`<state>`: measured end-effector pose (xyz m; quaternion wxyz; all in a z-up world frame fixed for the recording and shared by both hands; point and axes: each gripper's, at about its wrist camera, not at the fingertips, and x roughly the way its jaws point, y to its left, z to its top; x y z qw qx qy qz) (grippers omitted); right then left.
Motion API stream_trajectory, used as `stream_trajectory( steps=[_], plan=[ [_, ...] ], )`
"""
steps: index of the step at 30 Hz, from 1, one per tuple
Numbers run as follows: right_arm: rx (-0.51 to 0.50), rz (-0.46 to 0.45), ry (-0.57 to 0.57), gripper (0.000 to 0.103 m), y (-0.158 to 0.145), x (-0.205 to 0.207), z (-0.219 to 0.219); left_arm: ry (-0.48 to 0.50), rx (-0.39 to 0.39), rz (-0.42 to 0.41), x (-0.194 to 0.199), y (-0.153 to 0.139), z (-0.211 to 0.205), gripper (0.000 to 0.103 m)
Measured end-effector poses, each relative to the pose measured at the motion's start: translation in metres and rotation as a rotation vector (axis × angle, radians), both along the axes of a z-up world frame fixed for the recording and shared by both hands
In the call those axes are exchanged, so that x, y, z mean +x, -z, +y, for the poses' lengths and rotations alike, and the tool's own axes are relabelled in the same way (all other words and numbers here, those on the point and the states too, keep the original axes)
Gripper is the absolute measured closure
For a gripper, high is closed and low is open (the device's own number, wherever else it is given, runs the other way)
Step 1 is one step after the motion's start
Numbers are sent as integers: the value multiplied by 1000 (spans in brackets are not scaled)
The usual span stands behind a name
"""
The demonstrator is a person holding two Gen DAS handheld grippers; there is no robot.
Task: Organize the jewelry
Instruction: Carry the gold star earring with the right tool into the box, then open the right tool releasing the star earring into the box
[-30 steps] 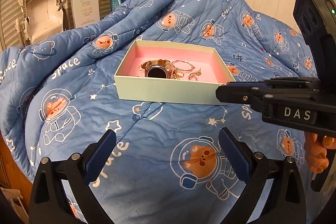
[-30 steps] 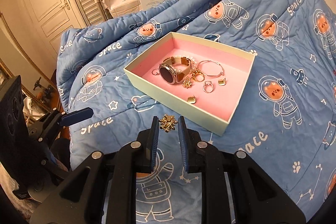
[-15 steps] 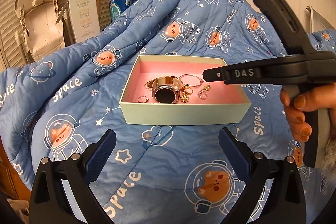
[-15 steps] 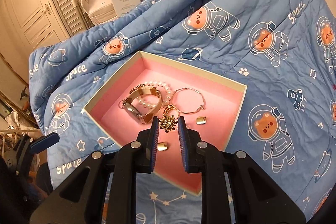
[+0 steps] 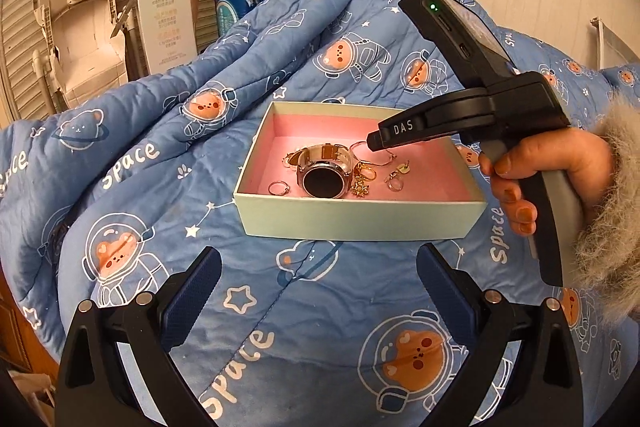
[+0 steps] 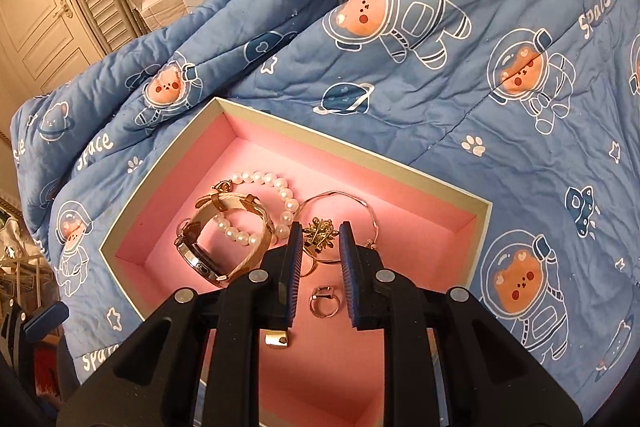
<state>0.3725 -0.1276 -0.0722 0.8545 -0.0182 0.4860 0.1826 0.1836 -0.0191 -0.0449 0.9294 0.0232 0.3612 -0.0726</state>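
A quilted blue blanket (image 5: 132,163) printed with astronaut bears covers the bed, and on it sits a shallow rectangular cardboard box (image 5: 356,219), pale green outside and lined with smooth pink. Near the box's middle lie a round-faced watch (image 6: 216,247) on a tan strap, a pearl bracelet (image 6: 276,195), a thin wire bangle (image 6: 352,199) and small rings (image 6: 325,303). The right tongs (image 6: 320,239) reach over the box's right edge, pinching a spiky gold brooch (image 6: 319,233) between ridged blue pads above the pink floor, while the left tongs (image 5: 318,287) hang spread wide over the blanket before the box's near wall.
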Motion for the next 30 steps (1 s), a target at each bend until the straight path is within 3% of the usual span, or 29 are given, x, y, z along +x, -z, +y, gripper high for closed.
stream_trajectory(
  steps=[8, 17, 30],
  plan=[
    [-33, 21, 4, 84, 8, 9, 2, -2, 16, -14, 14, -3, 1, 7],
    [-45, 34, 7, 84, 14, 14, -2, -21, -62, -28, 40, -15, 8, 7],
    [-55, 58, 4, 84, 17, 28, 5, -12, 14, -29, 72, -16, 1, 7]
  ],
)
